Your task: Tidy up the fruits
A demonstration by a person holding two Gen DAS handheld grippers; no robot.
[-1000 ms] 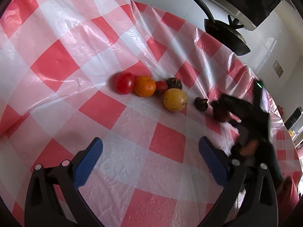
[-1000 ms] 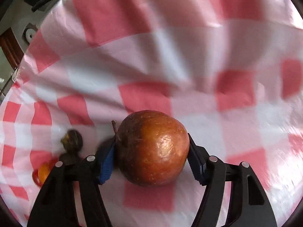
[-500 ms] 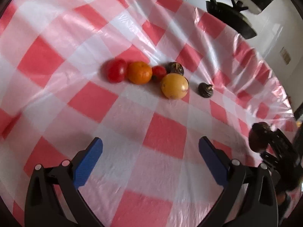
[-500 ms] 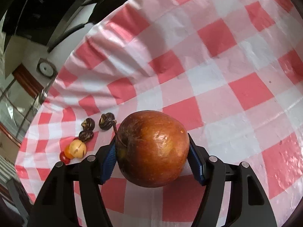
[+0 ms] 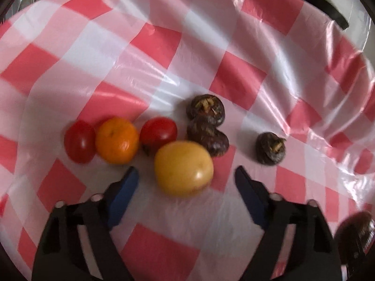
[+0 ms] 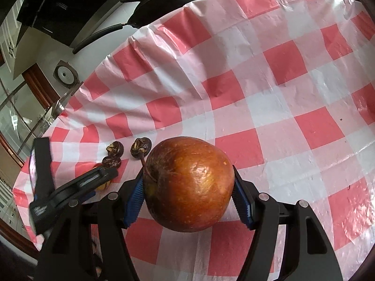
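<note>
Two tools work the checked desk: the left tool [image 5: 186, 180] gapes wide around a yellow fruit [image 5: 184, 171], the right tool [image 6: 188, 193] grips a brown apple [image 6: 189, 183].

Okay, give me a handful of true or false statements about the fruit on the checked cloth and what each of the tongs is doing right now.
1. The right tongs are shut on the brown apple. True.
2. The left tongs already grip the yellow fruit. False: they are open, with the fruit lying between the fingers, ungripped.
3. The orange sits between two red tomatoes. True.
4. All three dark brown fruits touch one another. False: two touch; the third lies apart.
5. The checked cloth is blue and white. False: red and white.
</note>
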